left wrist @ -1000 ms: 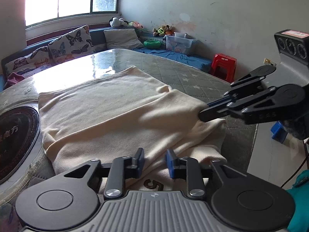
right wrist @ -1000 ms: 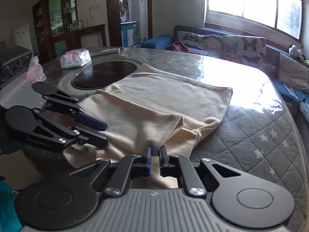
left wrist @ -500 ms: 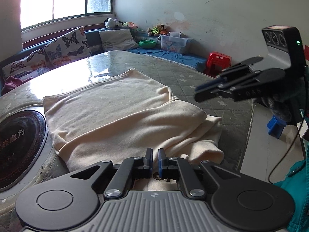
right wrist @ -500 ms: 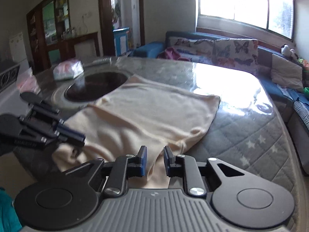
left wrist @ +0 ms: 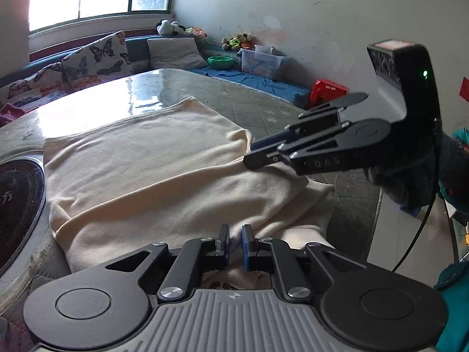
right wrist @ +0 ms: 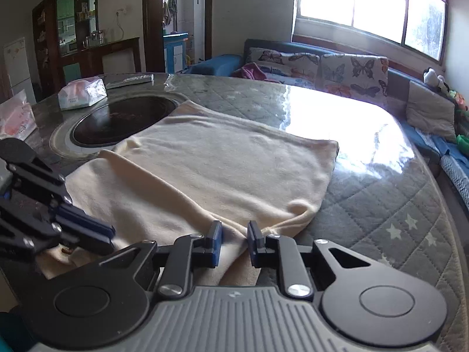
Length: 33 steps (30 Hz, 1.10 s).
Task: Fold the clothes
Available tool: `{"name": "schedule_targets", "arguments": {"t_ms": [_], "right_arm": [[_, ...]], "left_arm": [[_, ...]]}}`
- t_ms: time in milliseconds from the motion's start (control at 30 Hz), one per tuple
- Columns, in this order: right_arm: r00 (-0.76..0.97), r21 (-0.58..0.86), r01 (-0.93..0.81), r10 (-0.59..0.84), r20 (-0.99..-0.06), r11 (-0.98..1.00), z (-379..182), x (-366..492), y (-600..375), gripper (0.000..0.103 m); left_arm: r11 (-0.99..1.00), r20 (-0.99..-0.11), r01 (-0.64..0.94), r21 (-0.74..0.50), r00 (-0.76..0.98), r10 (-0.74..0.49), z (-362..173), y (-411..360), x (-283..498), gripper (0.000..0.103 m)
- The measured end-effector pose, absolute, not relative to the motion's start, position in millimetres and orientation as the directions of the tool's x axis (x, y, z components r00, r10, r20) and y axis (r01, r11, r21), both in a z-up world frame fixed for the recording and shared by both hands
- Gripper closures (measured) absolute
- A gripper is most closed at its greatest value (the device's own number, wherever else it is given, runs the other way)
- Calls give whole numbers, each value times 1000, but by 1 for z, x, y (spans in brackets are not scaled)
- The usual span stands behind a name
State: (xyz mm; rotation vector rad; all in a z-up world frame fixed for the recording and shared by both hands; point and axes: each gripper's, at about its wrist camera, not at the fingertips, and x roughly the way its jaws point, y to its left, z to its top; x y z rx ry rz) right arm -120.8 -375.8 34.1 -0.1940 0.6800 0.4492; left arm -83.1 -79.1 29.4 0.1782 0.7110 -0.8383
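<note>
A cream garment (left wrist: 146, 161) lies on the round table with its near part folded over toward the window, forming a thick band. The same garment (right wrist: 219, 161) fills the middle of the right wrist view. My left gripper (left wrist: 235, 243) hovers at the garment's near edge, its blue pads almost together and nothing visibly held between them. In the right wrist view that left gripper (right wrist: 108, 239) comes in low from the left. My right gripper (right wrist: 234, 240) is open, its pads on either side of a raised crease at the fold's right end. Seen from the left, the right gripper (left wrist: 251, 155) touches the fold's upper corner.
The table (right wrist: 381, 205) has a grey quilted cover with a glossy top and a dark round hotplate (right wrist: 123, 120) set in it. A tissue pack (right wrist: 82, 92) lies beyond the hotplate. A sofa with butterfly cushions (right wrist: 351, 67) and a red stool (left wrist: 328, 88) stand around the table.
My right gripper let go of the garment, lifted, then came back down open onto the fold's right end. My left gripper closed from open to nearly together at the near edge.
</note>
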Motion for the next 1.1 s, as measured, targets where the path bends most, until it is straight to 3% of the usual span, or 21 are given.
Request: {"name": "schedule_targets", "arguments": {"t_ms": [267,400,833,1100], "right_arm": [[639,-23,-569,424,-642,822,38,-138,-357,86],[639,-40,-558,399,-658,829,30,-140,-359,86],[633,16,-543,421,-650,840,32,-149,-371,84],[644,21,-533,422,-638,846,35,-157,-376,78]], "left_arm": [[689,-630,711,-141,472,-617,31,-82,-77,87],[680,-633,720,-137,465,-619,29,-81,-85,73],[782,-626,611,-122,564,-538,38,-25,-101,73],[803,-604,562,-198,575,-551,40,2,-111,71]]}}
